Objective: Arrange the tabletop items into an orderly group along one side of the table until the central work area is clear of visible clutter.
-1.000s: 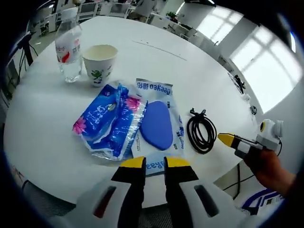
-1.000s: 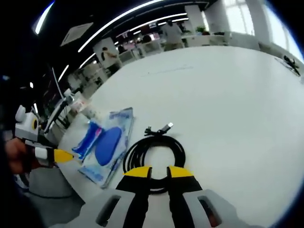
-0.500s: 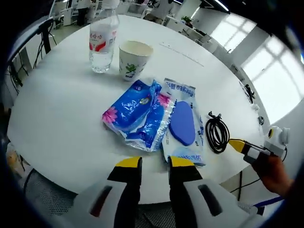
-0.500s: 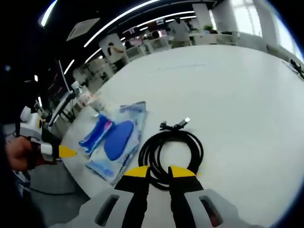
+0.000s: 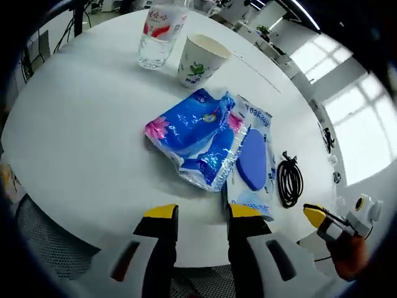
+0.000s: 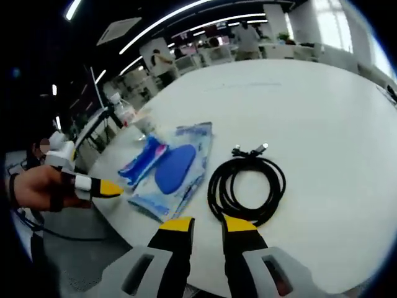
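On the round white table [image 5: 80,124] a clear water bottle [image 5: 161,34] and a paper cup [image 5: 201,57] stand at the far side. A crumpled blue tissue pack [image 5: 195,136] lies beside a clear packet holding a blue oval pad [image 5: 253,158], with a coiled black cable [image 5: 289,181] to their right. My left gripper [image 5: 201,212] hovers open off the near table edge, nothing between its jaws. My right gripper [image 6: 208,225] is open and holds nothing, just short of the cable [image 6: 248,186]. The packet [image 6: 177,169] and tissue pack [image 6: 144,160] lie left of the cable. Each gripper's yellow tip shows in the other's view.
A hand holds the right gripper [image 5: 322,217] past the table's near right edge. The left gripper [image 6: 105,186] sits at the table's left edge. A mesh chair [image 5: 37,248] stands below the rim. Bare white tabletop [image 6: 322,112] stretches beyond the cable, with office desks behind.
Both cameras have drawn back from the table and shifted, so the items sit farther from the jaws. The left jaws stand slightly wider apart. The items themselves have not moved.
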The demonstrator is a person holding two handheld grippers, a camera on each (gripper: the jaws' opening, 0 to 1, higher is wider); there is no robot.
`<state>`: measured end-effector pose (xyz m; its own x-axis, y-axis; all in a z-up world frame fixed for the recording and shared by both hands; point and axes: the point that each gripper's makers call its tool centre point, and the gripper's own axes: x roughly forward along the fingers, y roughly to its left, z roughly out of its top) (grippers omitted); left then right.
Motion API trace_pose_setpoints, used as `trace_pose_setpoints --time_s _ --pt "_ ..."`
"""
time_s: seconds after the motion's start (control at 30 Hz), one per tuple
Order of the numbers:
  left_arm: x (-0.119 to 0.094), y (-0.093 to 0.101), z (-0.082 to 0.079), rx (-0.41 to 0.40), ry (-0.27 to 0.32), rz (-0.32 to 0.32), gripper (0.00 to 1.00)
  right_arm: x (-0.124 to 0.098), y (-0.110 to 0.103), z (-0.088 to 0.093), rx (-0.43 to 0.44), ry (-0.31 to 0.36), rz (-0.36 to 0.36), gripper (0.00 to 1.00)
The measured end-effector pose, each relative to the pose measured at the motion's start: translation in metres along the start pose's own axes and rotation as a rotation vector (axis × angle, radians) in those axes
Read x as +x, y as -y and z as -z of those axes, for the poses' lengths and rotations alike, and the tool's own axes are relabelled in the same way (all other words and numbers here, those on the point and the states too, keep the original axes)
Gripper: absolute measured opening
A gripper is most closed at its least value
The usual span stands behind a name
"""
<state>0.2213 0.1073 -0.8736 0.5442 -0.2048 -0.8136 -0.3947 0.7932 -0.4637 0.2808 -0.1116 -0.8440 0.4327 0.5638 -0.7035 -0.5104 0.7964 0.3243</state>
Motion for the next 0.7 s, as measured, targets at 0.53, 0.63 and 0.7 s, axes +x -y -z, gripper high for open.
trace_pose_setpoints --time_s 0.53,0.63,0.7 --pt "0.013 -0.012 -0.030 -0.115 0.130 0.054 0.17 -0.012 -0.008 0.003 0.006 -0.003 -0.001 0.17" --pt "0.013 -0.017 -0.031 -0.134 0.132 0.050 0.14 -0.009 -0.006 -0.004 0.002 0.017 0.002 0.16" --pt "0.012 -0.017 -0.031 -0.153 0.139 0.059 0.12 -0.009 -0.004 -0.011 0.009 0.035 0.010 0.16"
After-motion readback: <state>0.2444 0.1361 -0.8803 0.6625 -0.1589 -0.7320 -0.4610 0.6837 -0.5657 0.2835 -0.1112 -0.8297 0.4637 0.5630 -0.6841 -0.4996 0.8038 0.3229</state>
